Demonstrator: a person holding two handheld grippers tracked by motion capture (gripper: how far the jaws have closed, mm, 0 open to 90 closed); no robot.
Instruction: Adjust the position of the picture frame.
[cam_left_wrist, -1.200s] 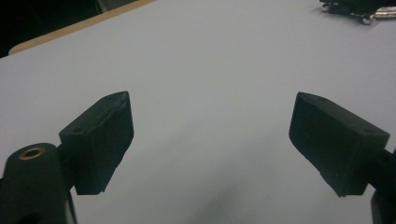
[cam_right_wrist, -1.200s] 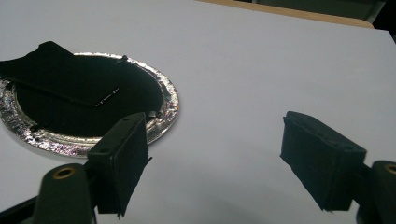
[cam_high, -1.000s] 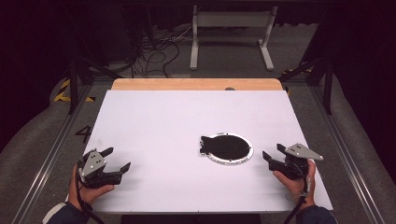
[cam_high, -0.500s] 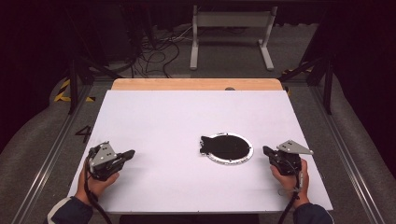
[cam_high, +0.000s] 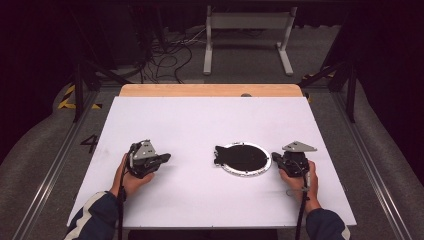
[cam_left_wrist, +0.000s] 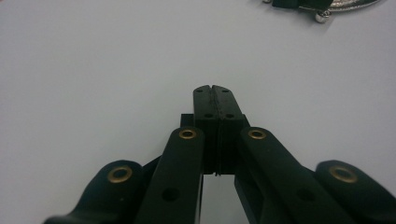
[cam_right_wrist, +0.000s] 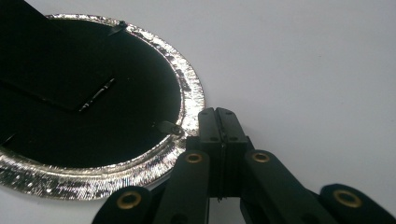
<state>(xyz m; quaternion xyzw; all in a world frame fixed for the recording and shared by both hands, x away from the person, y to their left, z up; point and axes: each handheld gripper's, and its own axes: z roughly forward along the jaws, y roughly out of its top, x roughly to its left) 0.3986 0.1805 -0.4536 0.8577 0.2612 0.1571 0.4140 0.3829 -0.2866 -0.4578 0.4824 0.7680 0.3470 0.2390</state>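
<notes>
So there's a white rectangular bench (cam_high: 200, 125) with a strip of bare wood along its far edge, and pretty much one thing on it: a round black disc with a shiny silver rim (cam_high: 243, 159), sitting right of the middle and toward the near side. It has a small black tab sticking out on its left.

The right hand-held gripper (cam_high: 276, 158) is down at the disc's right edge, tips just beside the silver rim. In the right gripper view (cam_right_wrist: 217, 113) you can see the two black jaws pressed flat against each other with nothing caught between them, and the tips sit right at the rim; whether they actually touch it I can't say for sure. Those jaws have just been closing, and they shut on empty air. There's a little metal clip on the rim right next to the tips.

The left hand-held gripper (cam_high: 164, 158) is well apart from the disc, off to its left over bare bench, pointing toward it. Same deal in the left gripper view (cam_left_wrist: 215, 88): jaws fully together, nothing gripped, having just been closing too. A sliver of the disc's rim (cam_left_wrist: 327, 9) peeks in at the top right corner there.
</notes>
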